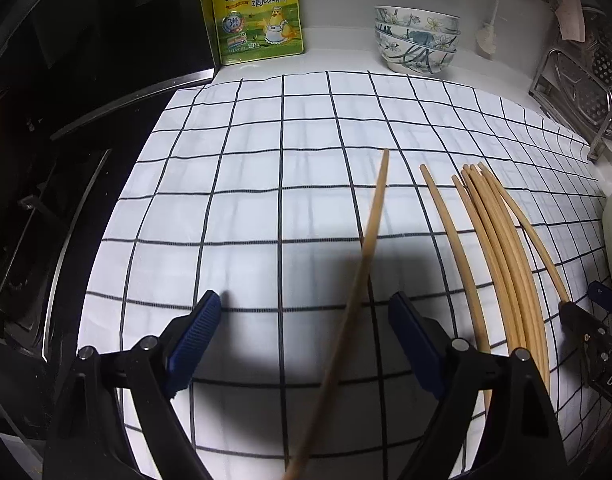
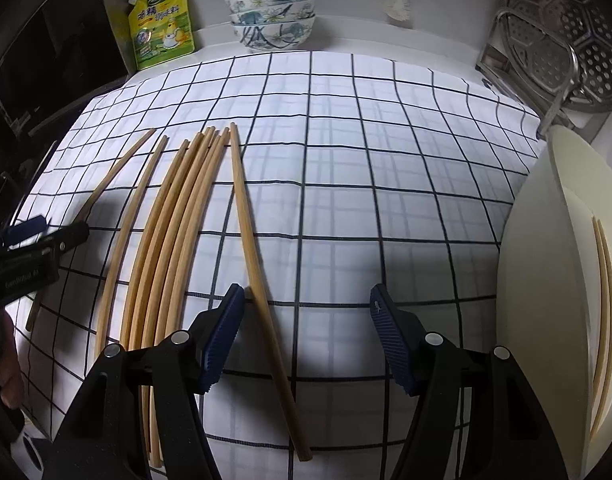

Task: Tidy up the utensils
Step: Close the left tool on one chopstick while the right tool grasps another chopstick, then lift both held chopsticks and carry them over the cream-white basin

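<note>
Left gripper [image 1: 306,340]: jaws wide apart, pads clear of the single chopstick [image 1: 371,232] that runs between them, nearer the right pad, its far tip on the checked cloth [image 1: 246,184]; whether the near end is lifted cannot be told. Right gripper [image 2: 304,336]: jaws wide apart, nothing gripped; one chopstick [image 2: 250,236] lies on the cloth just beside its left pad. A bundle of chopsticks [image 2: 174,232] lies side by side on the cloth, between the two grippers. A cream container [image 2: 545,280] at right holds two more chopsticks. Stacked bowls [image 1: 415,38] and a yellow pouch [image 1: 258,16] stand beyond the cloth.
</note>
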